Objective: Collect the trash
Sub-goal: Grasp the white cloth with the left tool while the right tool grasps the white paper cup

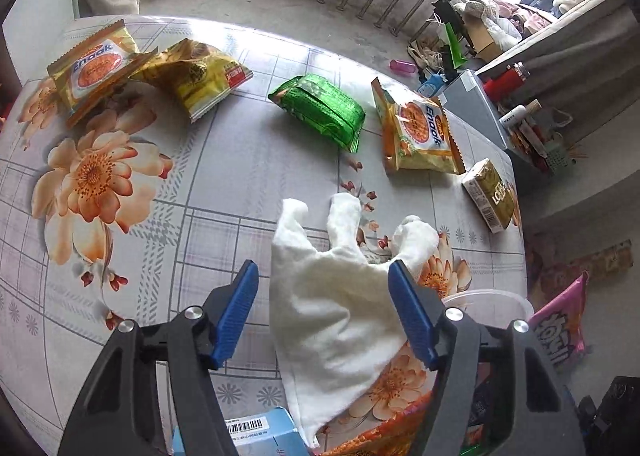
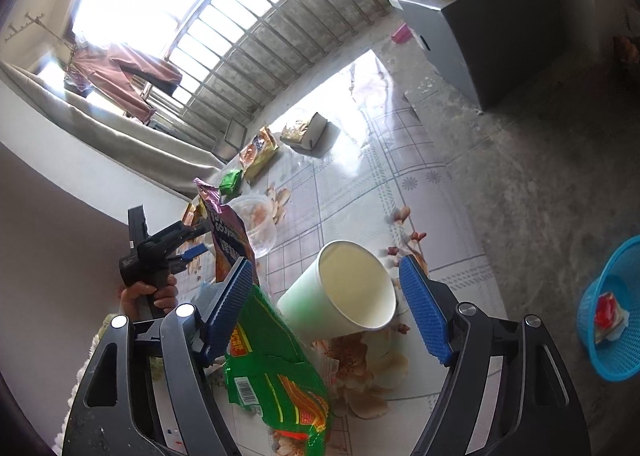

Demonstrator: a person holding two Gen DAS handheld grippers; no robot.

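White tissue [image 1: 332, 296]: lower centre of the left view, between our left gripper [image 1: 323, 310] pads, set wide, not yet pinching.
Paper cup [image 2: 344, 292]: tipped, lower centre, inside our wide right gripper [image 2: 328, 306].
Risk: we could snag the green wrapper [image 2: 276, 368] or crush the cup.

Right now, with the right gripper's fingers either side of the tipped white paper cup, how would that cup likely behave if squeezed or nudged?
The paper cup lies on its side, empty inside, so it is probably very light and may roll in an arc if nudged. Its thin wall would likely crush under a firm squeeze. The right gripper is open, pads apart from it.
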